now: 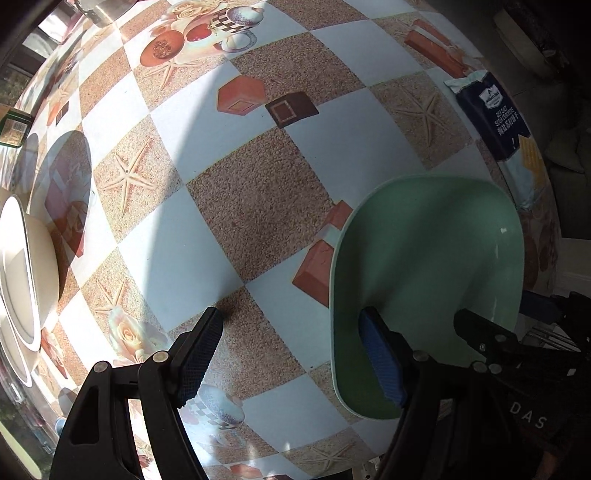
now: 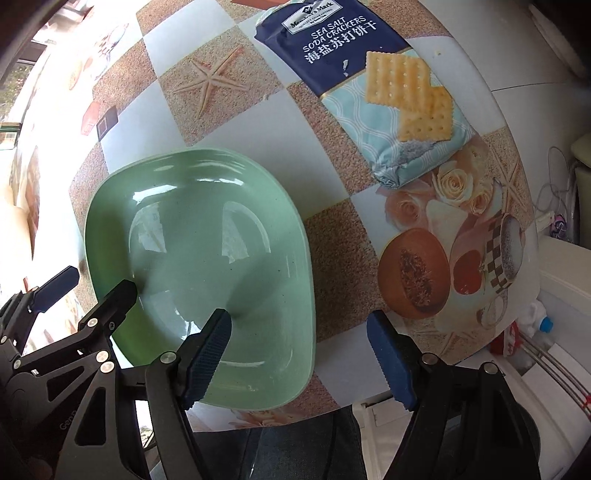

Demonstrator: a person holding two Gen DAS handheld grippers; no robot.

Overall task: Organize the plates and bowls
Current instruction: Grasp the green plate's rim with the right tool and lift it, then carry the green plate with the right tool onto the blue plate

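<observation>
A pale green squarish bowl sits on the patterned tablecloth near the table's front edge. My left gripper stands open, pointing down astride the bowl's left rim, one finger inside the bowl and the other over the cloth. My right gripper is open too and straddles the opposite rim, with its left finger in the bowl and its right finger outside. Neither gripper's pads press on the rim. A stack of white plates with a cream bowl lies at the far left.
A pack of sea salt soda crackers lies just beyond the green bowl. A green tin and a metal pot stand at the table's far side. The table edge runs close below the bowl, with a person's legs there.
</observation>
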